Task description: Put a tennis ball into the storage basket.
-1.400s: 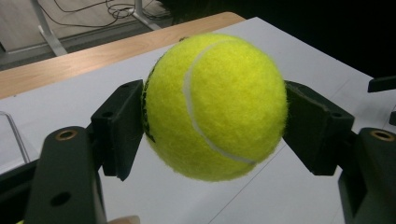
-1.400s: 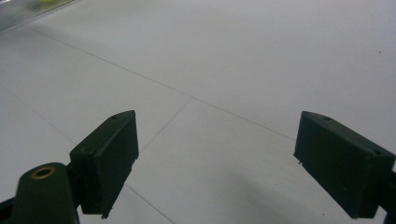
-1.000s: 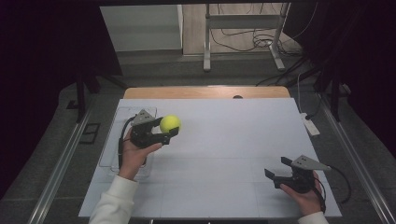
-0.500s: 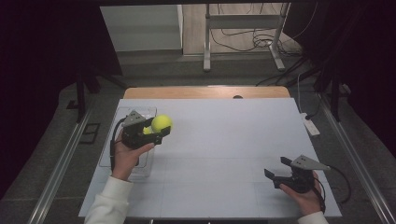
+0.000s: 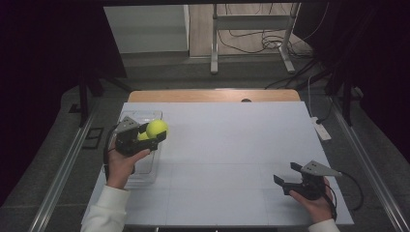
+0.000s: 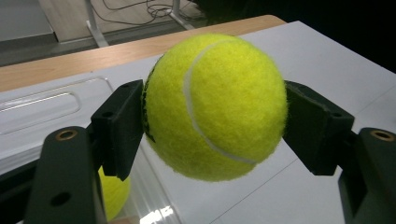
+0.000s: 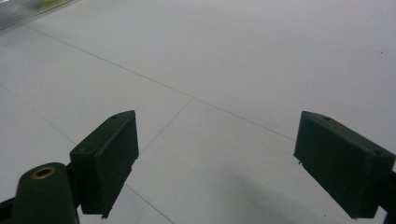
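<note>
A yellow tennis ball (image 5: 157, 128) (image 6: 215, 105) is clamped between the black jaws of my left gripper (image 5: 155, 132), held in the air over the right side of a clear plastic tray (image 5: 140, 114) (image 6: 46, 102) at the table's left. A second yellow ball (image 5: 141, 136) (image 6: 114, 193) lies in the tray just below the gripper, partly hidden by it. Near the table's front right corner my right gripper (image 5: 286, 173) (image 7: 215, 158) is held low over the white tabletop, its jaws wide apart with nothing between them.
The white tabletop (image 5: 232, 145) has faint grid lines and a wooden strip (image 5: 212, 95) along its far edge. A white power strip (image 5: 321, 130) lies at the right edge. Metal rails run along both sides of the table, and stand legs and cables sit on the floor beyond.
My left gripper has carried the ball leftward, from over the bare table to over the tray. The right gripper has stayed where it was.
</note>
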The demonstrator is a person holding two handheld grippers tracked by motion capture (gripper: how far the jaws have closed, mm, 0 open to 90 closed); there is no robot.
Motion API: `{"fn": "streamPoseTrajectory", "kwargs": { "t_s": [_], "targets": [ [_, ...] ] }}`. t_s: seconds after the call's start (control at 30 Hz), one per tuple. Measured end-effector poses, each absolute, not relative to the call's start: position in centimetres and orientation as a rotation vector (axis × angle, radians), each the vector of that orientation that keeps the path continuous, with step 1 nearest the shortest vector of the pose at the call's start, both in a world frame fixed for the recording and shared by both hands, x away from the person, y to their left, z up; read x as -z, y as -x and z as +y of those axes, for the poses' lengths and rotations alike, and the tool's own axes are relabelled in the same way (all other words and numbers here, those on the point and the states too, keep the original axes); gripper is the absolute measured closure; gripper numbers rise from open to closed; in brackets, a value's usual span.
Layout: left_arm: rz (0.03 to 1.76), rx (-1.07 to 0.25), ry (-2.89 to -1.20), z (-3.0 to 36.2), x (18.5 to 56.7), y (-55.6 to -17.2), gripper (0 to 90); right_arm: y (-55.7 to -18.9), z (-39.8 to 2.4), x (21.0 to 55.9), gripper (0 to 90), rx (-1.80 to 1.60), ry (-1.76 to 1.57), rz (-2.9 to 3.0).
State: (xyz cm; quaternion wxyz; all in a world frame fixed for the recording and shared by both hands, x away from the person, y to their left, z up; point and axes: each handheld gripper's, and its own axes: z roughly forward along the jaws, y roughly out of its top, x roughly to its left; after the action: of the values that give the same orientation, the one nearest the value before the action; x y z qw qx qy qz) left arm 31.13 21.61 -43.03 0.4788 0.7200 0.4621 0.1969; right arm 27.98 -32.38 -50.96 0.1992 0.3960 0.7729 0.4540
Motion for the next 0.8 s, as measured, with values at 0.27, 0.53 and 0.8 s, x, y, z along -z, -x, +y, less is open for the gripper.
{"fn": "streamPoseTrajectory", "kwargs": {
  "t_s": [0.27, 0.53, 0.8],
  "targets": [
    [1.172, -0.49, -1.745, 23.4, 43.4, -30.5, 27.3, -28.0, -32.3, 51.0, 14.2, -1.27, -1.106, 2.163],
    [1.211, -0.504, -1.746, 24.7, 43.7, -29.8, 27.3, -28.0, -32.3, 50.9, 14.3, -1.264, -1.103, 2.164],
    [1.25, -0.517, -1.739, 26.0, 44.0, -29.3, 27.3, -28.0, -32.3, 50.9, 14.3, -1.264, -1.103, 2.164]
  ]
}}
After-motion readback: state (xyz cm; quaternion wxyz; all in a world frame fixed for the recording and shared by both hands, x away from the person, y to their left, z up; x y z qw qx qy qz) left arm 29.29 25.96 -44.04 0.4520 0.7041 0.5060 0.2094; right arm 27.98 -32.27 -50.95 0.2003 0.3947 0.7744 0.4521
